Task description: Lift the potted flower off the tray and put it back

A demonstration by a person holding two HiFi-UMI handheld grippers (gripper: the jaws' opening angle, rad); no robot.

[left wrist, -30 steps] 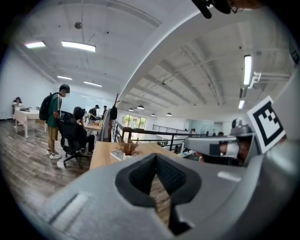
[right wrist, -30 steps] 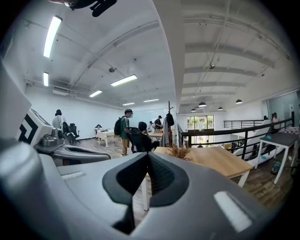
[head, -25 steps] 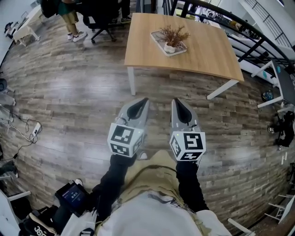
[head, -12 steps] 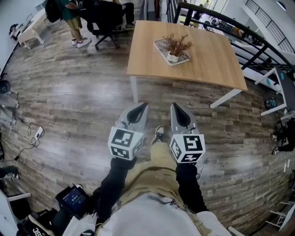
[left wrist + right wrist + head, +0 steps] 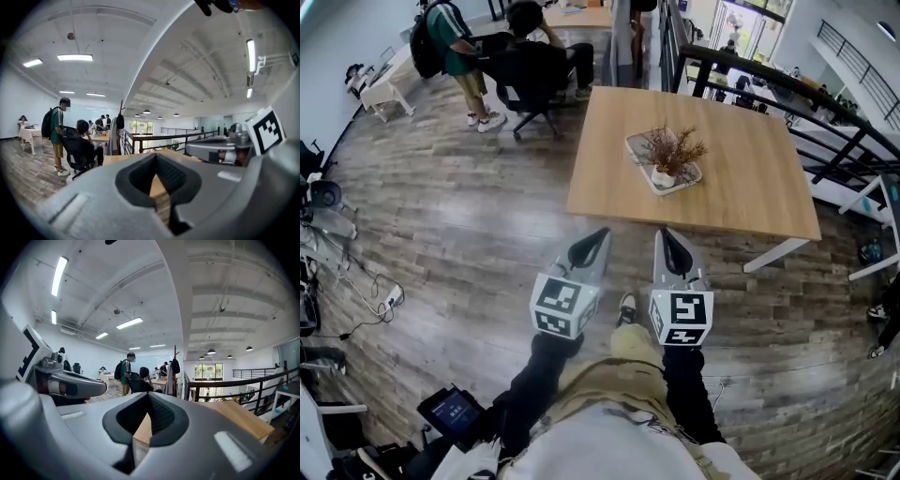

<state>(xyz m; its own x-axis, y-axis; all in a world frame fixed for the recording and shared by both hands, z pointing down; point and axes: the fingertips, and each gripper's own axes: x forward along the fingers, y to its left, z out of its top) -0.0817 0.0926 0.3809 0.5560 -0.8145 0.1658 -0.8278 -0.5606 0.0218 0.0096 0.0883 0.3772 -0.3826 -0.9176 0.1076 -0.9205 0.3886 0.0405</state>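
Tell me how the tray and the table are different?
The tray is small and pale grey; the table is big and light-brown wood. The tray lies on the table; the table stands on the floor. The tray carries the potted flower; the table carries the tray. Both are flat rectangles.

From above, the head view looks steeply down on the left grey tongs (image 5: 600, 234), the right grey tongs (image 5: 665, 234) and the pale wooden rectangular tabletop (image 5: 741, 187) ahead. Each gripper view rides close behind its own tongs, facing level; all share that tabletop.
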